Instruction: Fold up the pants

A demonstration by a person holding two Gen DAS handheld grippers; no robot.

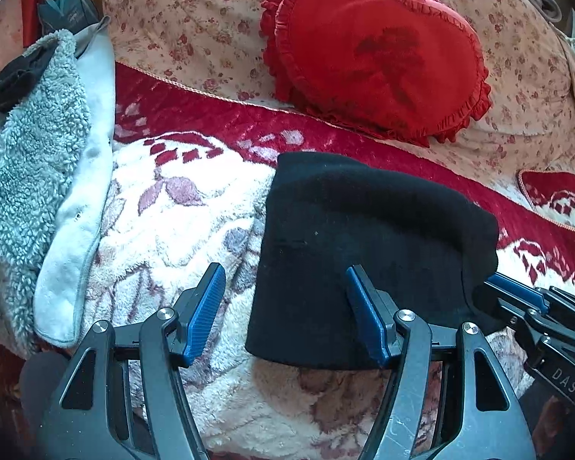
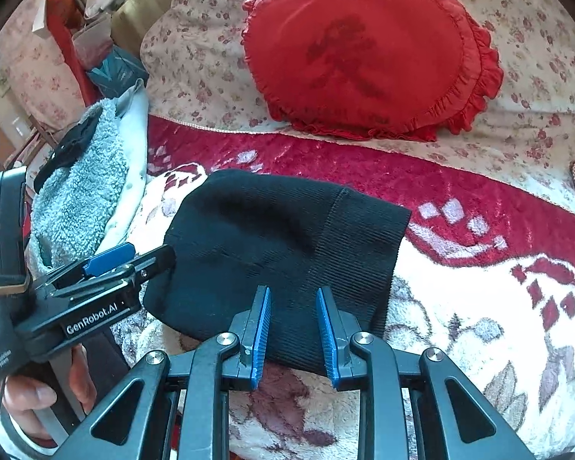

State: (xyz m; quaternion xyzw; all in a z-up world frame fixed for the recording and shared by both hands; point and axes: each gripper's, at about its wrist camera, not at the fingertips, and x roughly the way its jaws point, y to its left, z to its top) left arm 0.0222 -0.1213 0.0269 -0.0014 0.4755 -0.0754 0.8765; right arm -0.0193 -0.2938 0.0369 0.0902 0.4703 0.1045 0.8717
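Bed with a red-and-cream blanket (image 1: 180,207) under everything. My left tool (image 1: 283,314) stands wide open, gripping nothing, one finger over the pants' left edge, the other over bare blanket. My right tool (image 2: 293,329) is partly open above the near hem, pads not pressing cloth. Pants (image 2: 283,253) lie folded into a compact black block mid-blanket, probably near done, so both tools hang loose. Red heart pillow (image 2: 364,57) behind, grey fleece (image 1: 23,153) left.

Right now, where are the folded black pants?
The black pants lie on the plush blanket, in front of the red heart pillow, right of the grey fleece.
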